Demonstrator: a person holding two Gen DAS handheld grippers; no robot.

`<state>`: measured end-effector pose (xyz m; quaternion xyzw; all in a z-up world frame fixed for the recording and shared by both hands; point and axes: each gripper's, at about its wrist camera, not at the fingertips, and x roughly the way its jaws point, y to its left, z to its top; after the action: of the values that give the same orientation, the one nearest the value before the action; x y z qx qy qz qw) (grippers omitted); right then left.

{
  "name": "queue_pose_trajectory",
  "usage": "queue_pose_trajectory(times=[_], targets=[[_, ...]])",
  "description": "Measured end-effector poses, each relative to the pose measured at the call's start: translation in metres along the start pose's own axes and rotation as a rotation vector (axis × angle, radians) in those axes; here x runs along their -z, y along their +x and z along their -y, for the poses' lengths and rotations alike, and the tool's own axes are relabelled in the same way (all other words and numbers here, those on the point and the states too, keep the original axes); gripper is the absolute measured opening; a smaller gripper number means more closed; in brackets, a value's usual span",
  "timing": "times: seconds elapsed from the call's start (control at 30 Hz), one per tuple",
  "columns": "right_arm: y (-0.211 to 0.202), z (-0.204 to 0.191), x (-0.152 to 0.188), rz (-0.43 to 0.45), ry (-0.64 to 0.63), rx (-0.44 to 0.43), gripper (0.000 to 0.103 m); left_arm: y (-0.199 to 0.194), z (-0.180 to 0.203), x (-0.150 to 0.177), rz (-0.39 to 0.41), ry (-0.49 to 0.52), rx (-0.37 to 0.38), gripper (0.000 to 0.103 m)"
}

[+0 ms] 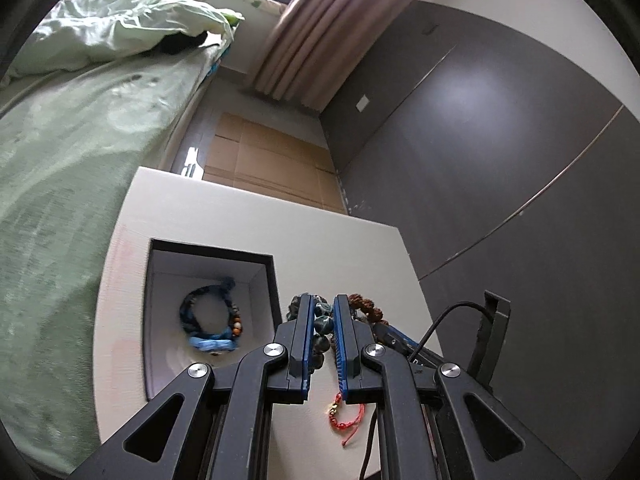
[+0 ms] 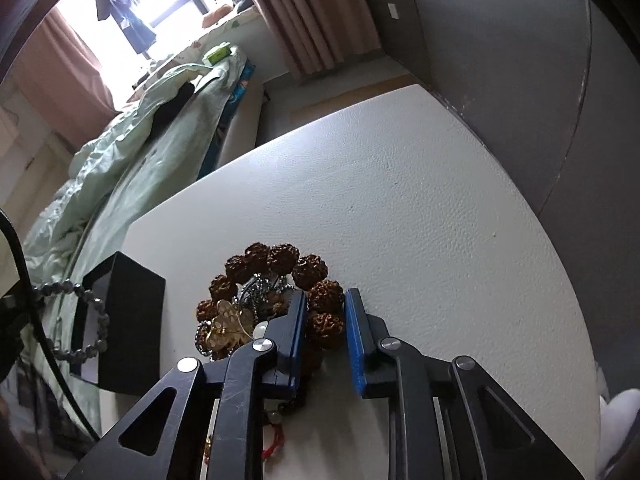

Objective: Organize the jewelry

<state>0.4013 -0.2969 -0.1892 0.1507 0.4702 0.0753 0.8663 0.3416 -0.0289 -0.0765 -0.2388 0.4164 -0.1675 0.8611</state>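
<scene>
Jewelry | left tongs [image 1: 323, 322] clamp dark-bead bracelet [image 1: 322, 320] | right tongs [image 2: 325, 318] pinch brown-seed bracelet [image 2: 280, 280]

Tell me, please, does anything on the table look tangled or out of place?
Yes: beside the black box, the brown seed bracelet lies heaped with a silver chain and a gold leaf pendant, overlapping in one pile rather than lying separately.

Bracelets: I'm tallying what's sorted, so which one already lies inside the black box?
The blue braided bracelet lies in the black box. The dark-beaded bracelet is in the left gripper, and the brown knobbly-bead bracelet is on the table.
</scene>
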Motion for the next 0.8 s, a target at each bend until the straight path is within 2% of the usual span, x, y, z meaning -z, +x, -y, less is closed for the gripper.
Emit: queue_pose_trajectory(times=[0.23,0.57,0.63,0.7,0.77,0.8], targets=[[-0.027,-0.025,-0.001,0.055,-0.05,-0.046,0.02,-0.028,-0.025,-0.01,0.066,-0.047,0.015,0.01],[-0.068,-0.095,-0.01,0.118,-0.207,-0.043,0.02,-0.026,-0.047,-0.006,0.072,-0.09,0.074,0.011],[-0.074,-0.105,-0.013,0.131,-0.225,-0.037,0.02,-0.022,-0.047,-0.007,0.05,-0.087,0.077,0.017],[-0.083,-0.116,-0.017,0.146,-0.247,-0.037,0.02,-0.019,-0.048,-0.006,0.03,-0.089,0.081,0.046],[-0.092,-0.125,-0.019,0.16,-0.267,-0.04,0.02,-0.023,-0.049,-0.006,0.054,-0.098,0.093,0.06],[-0.095,-0.129,-0.02,0.165,-0.274,-0.041,0.02,-0.028,-0.05,-0.006,0.071,-0.102,0.097,0.061]])
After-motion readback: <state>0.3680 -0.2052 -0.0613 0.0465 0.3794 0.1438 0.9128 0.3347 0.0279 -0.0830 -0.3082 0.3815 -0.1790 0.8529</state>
